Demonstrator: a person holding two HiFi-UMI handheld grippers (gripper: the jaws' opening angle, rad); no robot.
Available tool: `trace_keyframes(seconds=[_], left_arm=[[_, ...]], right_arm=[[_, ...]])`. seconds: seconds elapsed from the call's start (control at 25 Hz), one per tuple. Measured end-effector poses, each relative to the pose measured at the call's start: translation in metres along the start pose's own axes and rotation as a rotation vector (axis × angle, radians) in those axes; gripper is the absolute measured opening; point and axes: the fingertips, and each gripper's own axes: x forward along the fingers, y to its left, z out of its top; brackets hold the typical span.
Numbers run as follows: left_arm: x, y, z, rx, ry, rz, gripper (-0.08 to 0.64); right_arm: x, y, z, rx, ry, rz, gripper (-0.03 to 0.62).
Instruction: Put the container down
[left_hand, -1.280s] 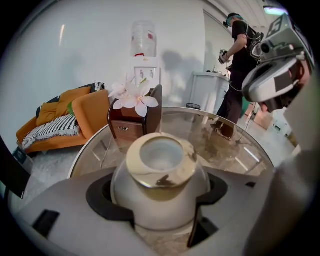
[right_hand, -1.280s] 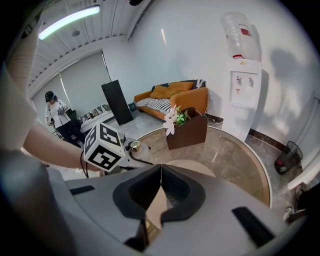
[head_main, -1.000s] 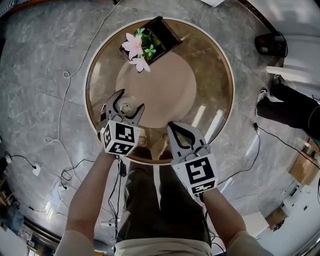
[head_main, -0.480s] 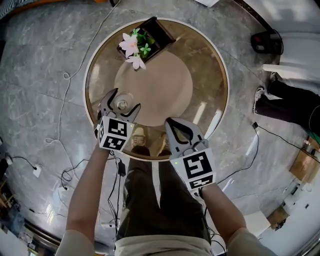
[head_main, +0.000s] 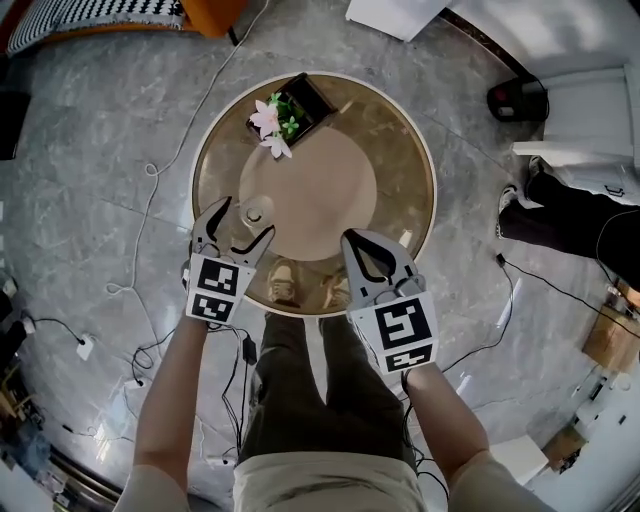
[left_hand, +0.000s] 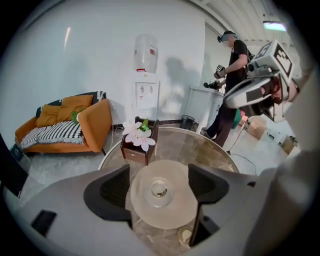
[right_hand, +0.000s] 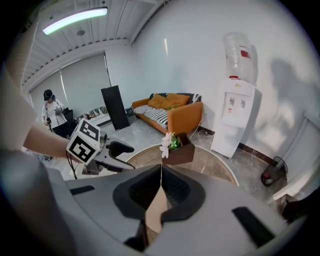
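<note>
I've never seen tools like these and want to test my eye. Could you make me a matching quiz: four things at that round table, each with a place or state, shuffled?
Things:
1. left gripper
2. right gripper
3. glass container
4. flower box

Places or states:
A. at the far edge of the table
B. fingers together, nothing held
C. fingers apart
D. standing on the beige mat

Pairs: 1-C, 2-B, 3-D, 4-A
</note>
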Motion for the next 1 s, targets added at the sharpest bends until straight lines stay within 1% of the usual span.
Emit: trace_keyframes(seconds=[0.08, 0.12, 0.16, 0.28, 0.36, 0.52, 0.6, 0.68, 0.8, 1.0], left_arm=[[-0.021, -0.005, 0.021, -0.006, -0.024, -0.001, 0.356], [-0.031, -0.008, 0.032, -0.006, -0.036, 0.002, 0.34], [-0.041, -0.01, 0.042, -0.004, -0.049, 0.007, 0.306], [-0.074, -0.02, 0.073, 0.018, -0.087, 0.017, 0.255], [-0.097, -0.025, 0.092, 0.021, -0.11, 0.025, 0.196], [-0.147, -0.037, 0.132, 0.015, -0.162, 0.025, 0.13], [-0.171, -0.043, 0.155, 0.026, -0.197, 0.035, 0.111], [-0.195, -0.046, 0.178, 0.051, -0.231, 0.057, 0.065], [-0.228, -0.056, 0.209, 0.103, -0.273, 0.077, 0.054], [-0.282, -0.071, 0.251, 0.126, -0.338, 0.075, 0.02]], right_arm=[[-0.022, -0.004, 0.024, -0.005, -0.042, -0.019, -0.003], [-0.033, -0.007, 0.036, -0.008, -0.065, -0.028, -0.003], [-0.043, -0.009, 0.047, -0.01, -0.086, -0.036, -0.003], [-0.074, -0.011, 0.079, -0.014, -0.147, -0.057, -0.003], [-0.096, -0.011, 0.099, -0.017, -0.184, -0.065, -0.003], [-0.14, -0.004, 0.135, -0.032, -0.249, -0.074, -0.003], [-0.162, 0.0, 0.151, -0.043, -0.276, -0.077, -0.003], [-0.181, 0.004, 0.165, -0.051, -0.301, -0.077, -0.003], [-0.209, 0.009, 0.181, -0.059, -0.334, -0.074, -0.003], [-0.26, 0.021, 0.209, -0.096, -0.382, -0.08, -0.003]])
